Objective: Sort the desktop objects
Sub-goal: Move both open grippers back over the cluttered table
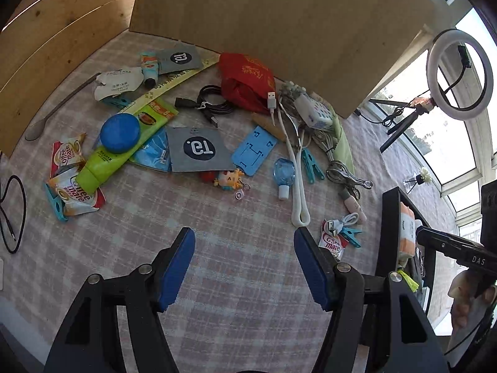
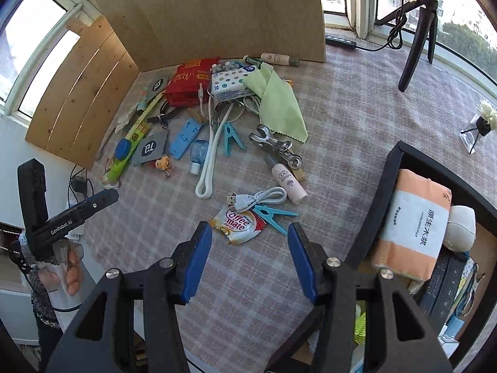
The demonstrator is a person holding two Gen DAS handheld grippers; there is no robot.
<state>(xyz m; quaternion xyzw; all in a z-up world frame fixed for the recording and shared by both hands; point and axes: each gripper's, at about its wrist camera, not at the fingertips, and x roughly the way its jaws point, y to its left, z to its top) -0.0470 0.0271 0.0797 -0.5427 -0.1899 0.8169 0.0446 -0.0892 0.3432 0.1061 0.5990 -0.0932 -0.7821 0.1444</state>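
Both grippers' fingers wide, empty; Coffee mate sachet [image 2: 237, 225] just ahead of R fingers [image 2: 298, 264].

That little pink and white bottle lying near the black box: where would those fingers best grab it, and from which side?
Probably across the middle of the bottle, coming down from above. It lies flat on the tablecloth, so its long round body gives two opposite sides to squeeze. The fingers should straddle it crosswise, clear of the metal clip at its top end and the white cable beside its lower end.
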